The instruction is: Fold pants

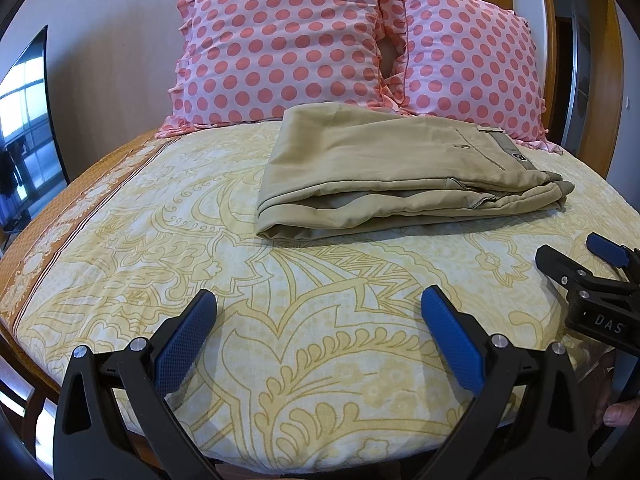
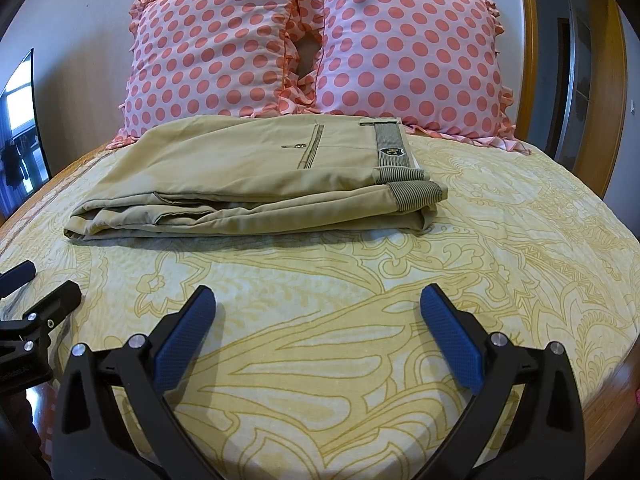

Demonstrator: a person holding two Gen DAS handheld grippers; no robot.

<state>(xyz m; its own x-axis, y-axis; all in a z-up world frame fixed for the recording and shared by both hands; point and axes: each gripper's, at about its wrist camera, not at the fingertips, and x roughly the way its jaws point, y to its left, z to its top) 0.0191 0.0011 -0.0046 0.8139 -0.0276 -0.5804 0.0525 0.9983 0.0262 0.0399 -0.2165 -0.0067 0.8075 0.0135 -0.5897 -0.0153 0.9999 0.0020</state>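
Observation:
The khaki pants point(image 1: 384, 164) lie folded in a flat stack on the bed, waistband to the right, just in front of the pillows; they also show in the right wrist view point(image 2: 256, 184). My left gripper point(image 1: 318, 300) is open and empty, held over the bedspread near the bed's front edge, well short of the pants. My right gripper point(image 2: 318, 300) is open and empty too, beside the left one. The right gripper also shows at the right edge of the left wrist view point(image 1: 576, 256), and the left gripper at the left edge of the right wrist view point(image 2: 44, 284).
Two pink polka-dot pillows point(image 1: 288, 40) point(image 2: 408, 48) lean on the headboard behind the pants. The yellow patterned bedspread point(image 1: 200, 240) covers the bed. A dark TV screen point(image 1: 24, 128) stands left; a wooden door frame point(image 2: 612, 80) is right.

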